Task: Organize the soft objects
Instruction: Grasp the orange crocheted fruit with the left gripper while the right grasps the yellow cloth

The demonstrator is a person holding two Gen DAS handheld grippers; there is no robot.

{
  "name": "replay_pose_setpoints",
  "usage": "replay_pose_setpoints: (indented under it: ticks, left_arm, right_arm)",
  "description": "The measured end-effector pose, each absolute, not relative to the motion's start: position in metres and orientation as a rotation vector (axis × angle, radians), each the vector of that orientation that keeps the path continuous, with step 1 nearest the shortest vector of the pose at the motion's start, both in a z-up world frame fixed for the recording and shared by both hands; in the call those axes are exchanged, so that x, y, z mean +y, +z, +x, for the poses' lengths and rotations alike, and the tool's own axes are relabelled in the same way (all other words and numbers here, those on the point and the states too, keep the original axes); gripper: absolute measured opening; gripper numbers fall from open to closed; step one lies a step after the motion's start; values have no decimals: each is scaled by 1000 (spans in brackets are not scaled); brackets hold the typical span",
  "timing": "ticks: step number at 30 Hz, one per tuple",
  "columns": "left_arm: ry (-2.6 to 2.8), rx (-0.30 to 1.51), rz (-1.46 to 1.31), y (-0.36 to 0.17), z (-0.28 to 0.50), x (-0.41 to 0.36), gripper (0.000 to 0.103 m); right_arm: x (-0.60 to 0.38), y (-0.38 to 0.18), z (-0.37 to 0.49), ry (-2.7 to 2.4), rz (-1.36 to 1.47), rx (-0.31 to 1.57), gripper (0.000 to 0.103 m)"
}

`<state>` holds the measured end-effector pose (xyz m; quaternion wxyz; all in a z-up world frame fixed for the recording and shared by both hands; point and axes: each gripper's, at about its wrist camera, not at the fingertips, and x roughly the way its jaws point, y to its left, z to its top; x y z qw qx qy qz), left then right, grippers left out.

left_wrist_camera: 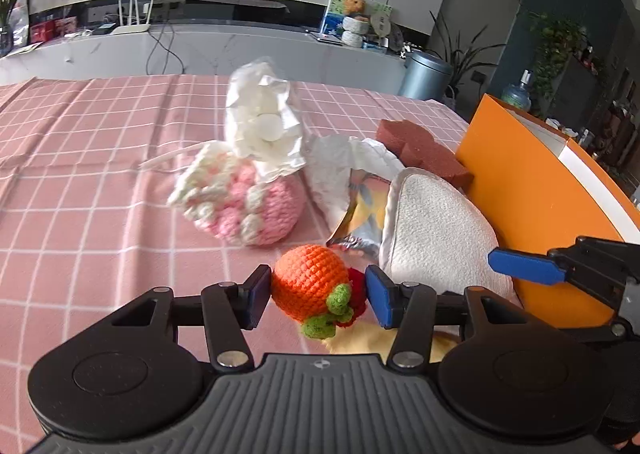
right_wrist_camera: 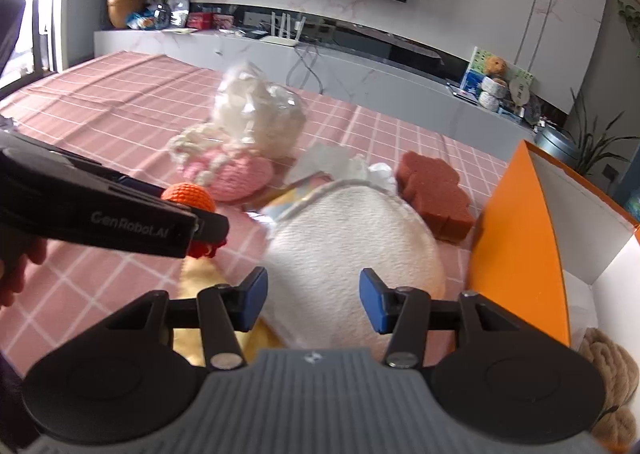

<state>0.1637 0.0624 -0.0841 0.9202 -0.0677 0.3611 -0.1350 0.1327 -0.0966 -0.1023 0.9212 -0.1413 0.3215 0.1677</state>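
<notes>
An orange crochet ball (left_wrist_camera: 310, 286) with green leaves and a red part sits between the blue pads of my left gripper (left_wrist_camera: 318, 296), which is shut on it; the left pad touches the orange, the right pad the red. From the right wrist view the ball (right_wrist_camera: 188, 195) shows behind that gripper's black arm. My right gripper (right_wrist_camera: 314, 296) hangs open over a white fuzzy cushion (right_wrist_camera: 348, 242), its pads not pressing. One of its blue fingers (left_wrist_camera: 524, 266) shows past the cushion (left_wrist_camera: 436, 230), beside the orange box (left_wrist_camera: 532, 189).
On the pink checked cloth (left_wrist_camera: 80, 173) lie a pink-and-white crochet pouch (left_wrist_camera: 240, 201), a clear bag of white stuffing (left_wrist_camera: 264, 121), crumpled tissue (left_wrist_camera: 336, 165), a foil packet (left_wrist_camera: 360, 217) and a brown sponge (left_wrist_camera: 420, 149). A brown plush (right_wrist_camera: 612, 370) lies in the box (right_wrist_camera: 520, 221). Something yellow (right_wrist_camera: 200, 282) lies underneath.
</notes>
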Motion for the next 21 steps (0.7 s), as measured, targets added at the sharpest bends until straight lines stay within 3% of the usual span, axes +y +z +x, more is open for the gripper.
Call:
replay_pose_setpoints:
  ticks: [9,21]
  left_arm:
    - [-235,771,-134,-81,125,74,58]
    - [-202,770,-111,-87,113,76,58]
  right_arm:
    - [-80,-117,91,483,-270,721,59]
    - [-82,-138,114,437,-200,771,67]
